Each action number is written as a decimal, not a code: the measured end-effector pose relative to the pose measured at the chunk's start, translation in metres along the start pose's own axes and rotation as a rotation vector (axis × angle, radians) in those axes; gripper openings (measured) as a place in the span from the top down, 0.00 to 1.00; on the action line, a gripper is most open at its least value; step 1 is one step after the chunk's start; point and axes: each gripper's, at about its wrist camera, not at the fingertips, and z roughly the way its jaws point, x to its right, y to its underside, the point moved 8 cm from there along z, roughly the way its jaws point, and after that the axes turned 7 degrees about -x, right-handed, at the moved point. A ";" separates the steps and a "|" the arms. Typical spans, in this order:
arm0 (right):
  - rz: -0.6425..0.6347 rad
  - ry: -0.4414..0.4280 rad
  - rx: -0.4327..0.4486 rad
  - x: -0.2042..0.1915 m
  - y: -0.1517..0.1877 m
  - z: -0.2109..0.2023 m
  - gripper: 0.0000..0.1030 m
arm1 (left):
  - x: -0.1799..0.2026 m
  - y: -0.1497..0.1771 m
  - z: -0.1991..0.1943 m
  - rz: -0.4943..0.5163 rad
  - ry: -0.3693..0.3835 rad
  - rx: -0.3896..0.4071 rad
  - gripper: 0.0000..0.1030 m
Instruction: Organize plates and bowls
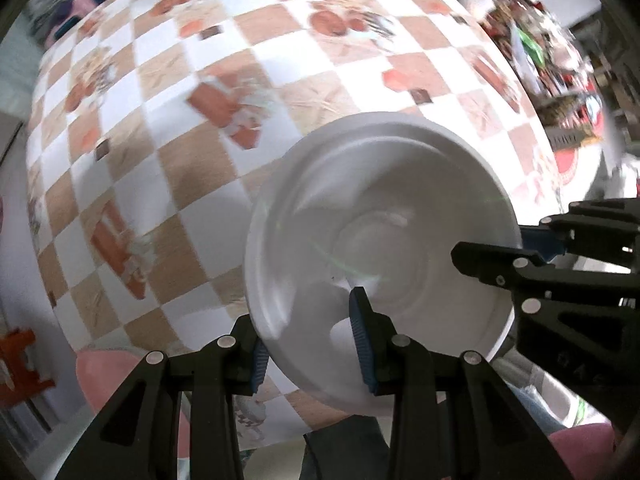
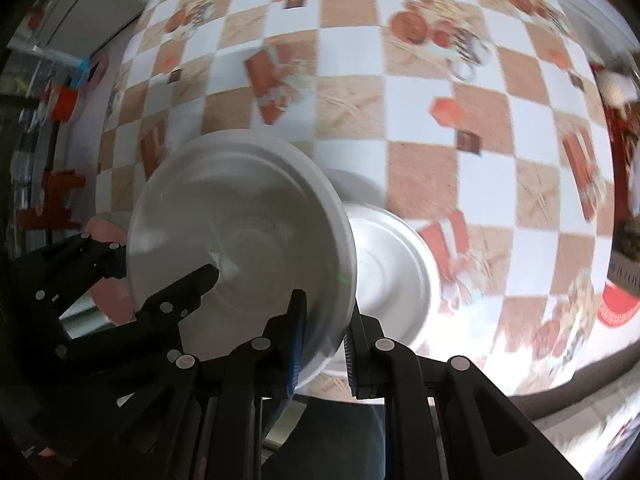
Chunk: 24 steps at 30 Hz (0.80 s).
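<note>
Both grippers carrying one white bowl above the checkered tabletop point(image 1: 192, 184)

Left gripper point(image 1: 312, 344) and right gripper point(image 2: 324, 344) each have jaws clamped on the bowl point(image 1: 380, 240) rim; a second bowl point(image 2: 392, 268) sits below.

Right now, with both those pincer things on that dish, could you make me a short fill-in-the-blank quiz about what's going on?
1. The white bowl is gripped by ____ grippers at once.
2. The tablecloth under it has a ____ pattern.
3. The left gripper and right gripper each clamp the bowl's ____.
4. In the right wrist view, a second ____ dish rests on the table.

Missing: two; checkered; rim; white
</note>
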 end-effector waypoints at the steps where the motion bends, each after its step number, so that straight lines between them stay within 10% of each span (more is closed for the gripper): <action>1: 0.019 -0.002 0.001 0.006 0.004 -0.001 0.81 | 0.004 0.000 0.003 0.018 -0.003 -0.008 0.62; 15: 0.159 -0.018 -0.038 0.047 0.023 0.023 0.81 | 0.043 -0.014 0.033 0.137 -0.017 -0.083 0.62; 24: 0.160 -0.013 -0.042 0.049 0.018 0.029 0.81 | 0.021 -0.015 0.020 0.078 -0.020 -0.047 0.34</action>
